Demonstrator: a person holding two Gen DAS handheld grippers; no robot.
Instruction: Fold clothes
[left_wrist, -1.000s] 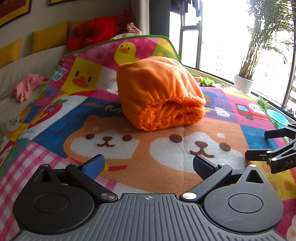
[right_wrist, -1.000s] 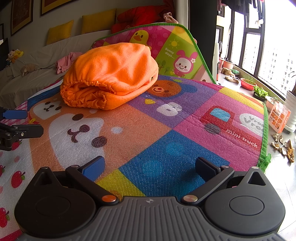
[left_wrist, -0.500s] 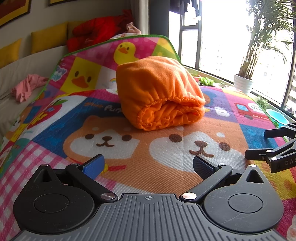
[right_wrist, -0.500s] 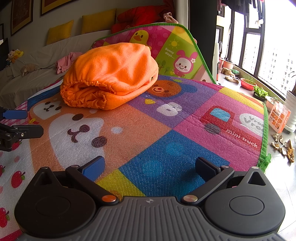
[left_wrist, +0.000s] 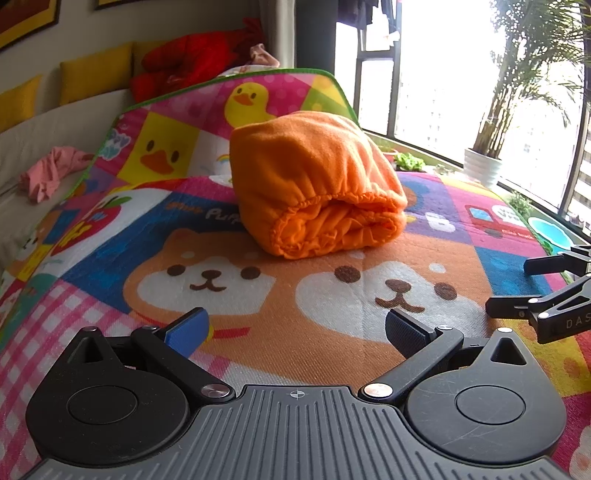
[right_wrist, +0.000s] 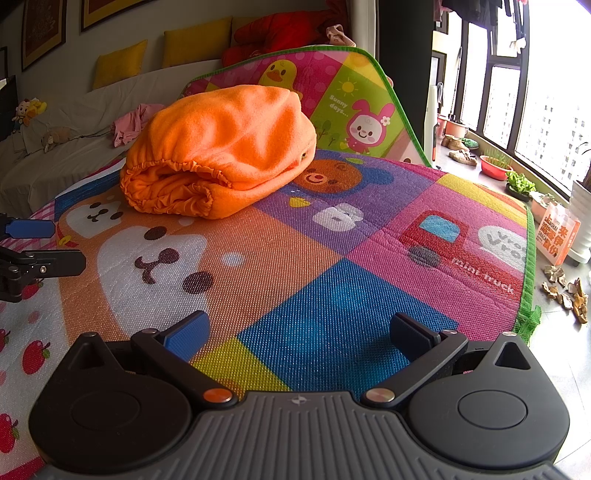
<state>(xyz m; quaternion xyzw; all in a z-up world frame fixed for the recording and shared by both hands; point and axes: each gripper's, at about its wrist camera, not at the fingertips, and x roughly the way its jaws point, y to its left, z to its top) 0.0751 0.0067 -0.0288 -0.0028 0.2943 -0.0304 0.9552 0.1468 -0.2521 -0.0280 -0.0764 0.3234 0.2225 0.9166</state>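
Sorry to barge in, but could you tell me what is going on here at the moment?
A person is folding clothes with a handheld gripper in each hand. The bright orange fleece garment lies bundled into a thick fold on the colourful cartoon play mat. Neither gripper is touching it: the left gripper and the right gripper both sit over the mat short of the bundle, jaws open and empty. A crumpled pink cloth lies on the white sofa behind.

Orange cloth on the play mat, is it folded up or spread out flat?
Folded up. The orange cloth sits as a thick bundle on the play mat, its gathered edges tucked in layers at the open end.
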